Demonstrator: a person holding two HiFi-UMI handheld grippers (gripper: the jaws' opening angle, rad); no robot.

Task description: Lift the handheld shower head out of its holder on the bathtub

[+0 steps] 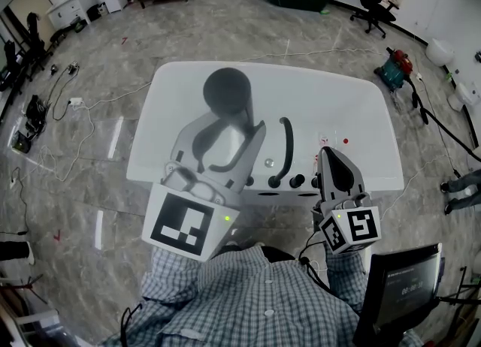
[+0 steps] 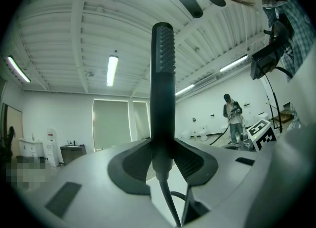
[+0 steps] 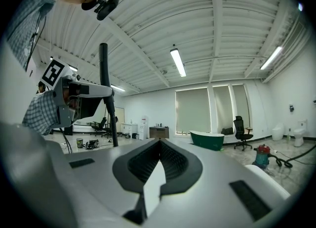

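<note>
Black stick-shaped handheld shower head (image 2: pixel 162 84) is clamped low on handle by left gripper (image 2: pixel 163 159); judged light, stiff, hose-tethered. Right gripper (image 3: pixel 158 159) jaws are pressed together, empty.

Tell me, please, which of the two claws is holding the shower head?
The left claw, shut on the black shower head; the right claw is shut and empty.

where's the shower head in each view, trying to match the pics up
Head view: shower head above centre, a dark blob sticking up out of the left gripper.
Left gripper view: dead centre, upright between the jaws.
Right gripper view: upper left, a thin dark stick.
Shared landmark: the left gripper clamped on its handle, visible in all three.
</note>
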